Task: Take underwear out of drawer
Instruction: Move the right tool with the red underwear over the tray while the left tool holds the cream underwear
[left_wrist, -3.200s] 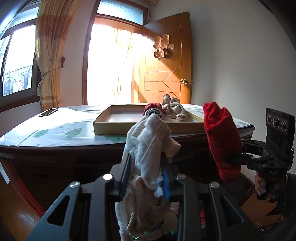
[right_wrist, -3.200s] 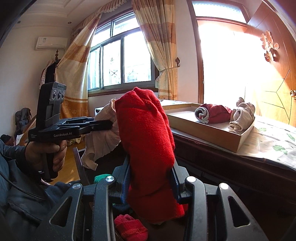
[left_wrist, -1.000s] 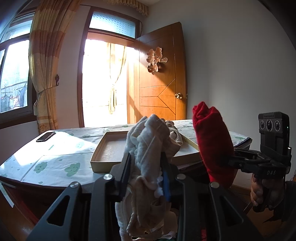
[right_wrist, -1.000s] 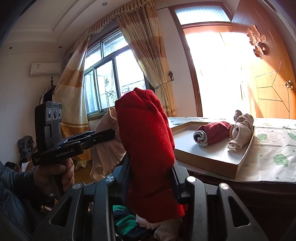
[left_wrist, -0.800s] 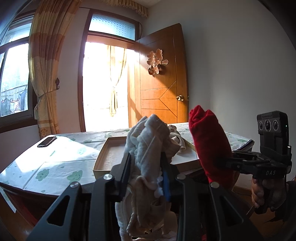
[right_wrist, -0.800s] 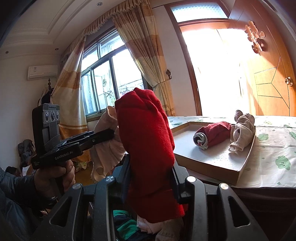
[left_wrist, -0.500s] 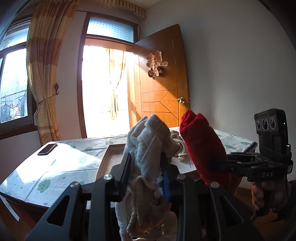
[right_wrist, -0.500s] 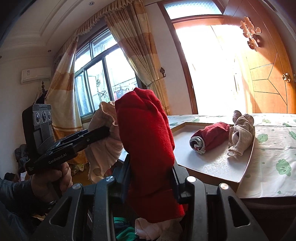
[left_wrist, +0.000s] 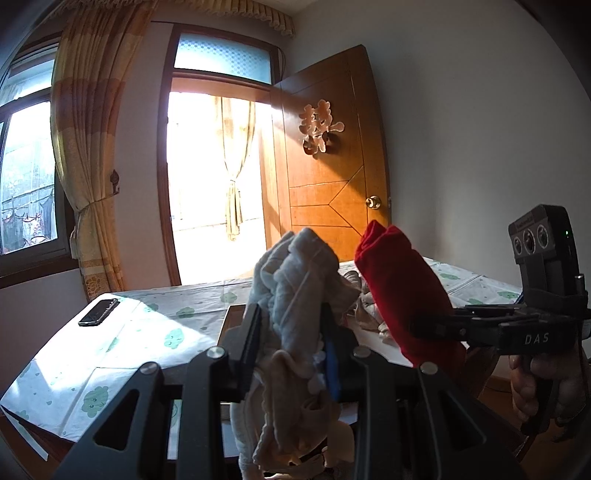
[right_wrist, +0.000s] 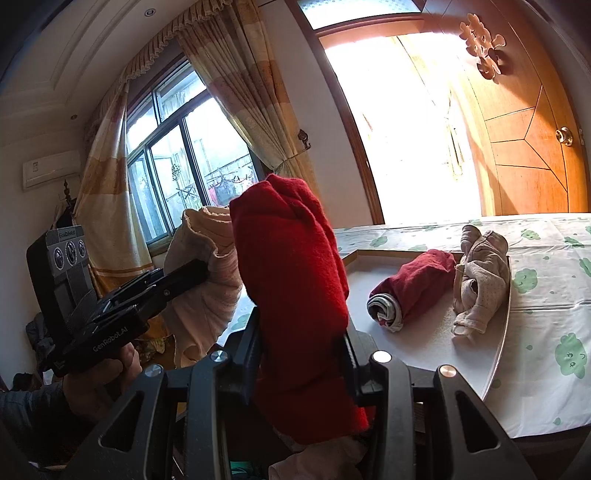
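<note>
My left gripper (left_wrist: 291, 325) is shut on a bundle of beige underwear (left_wrist: 295, 280), held up above the near edge of the table. In the right wrist view that beige bundle (right_wrist: 207, 273) hangs at the left. My right gripper (right_wrist: 301, 325) is shut on a rolled red underwear (right_wrist: 291, 280), which also shows in the left wrist view as the red roll (left_wrist: 402, 291) at the right. On the table lies a shallow cardboard tray (right_wrist: 500, 343) holding a rolled dark red garment (right_wrist: 413, 284) and a beige garment (right_wrist: 480, 280). The drawer is hidden below both grippers.
The table wears a white cloth with green prints (right_wrist: 554, 295). A black phone (left_wrist: 98, 312) lies on its far left part. An open wooden door (left_wrist: 332, 162) and a bright doorway stand behind; a curtained window (right_wrist: 184, 155) is at the left. A hand (left_wrist: 535, 384) grips the right tool.
Both grippers have risen and moved toward the table with their garments still clamped. The tray and tabletop now show from higher up.
</note>
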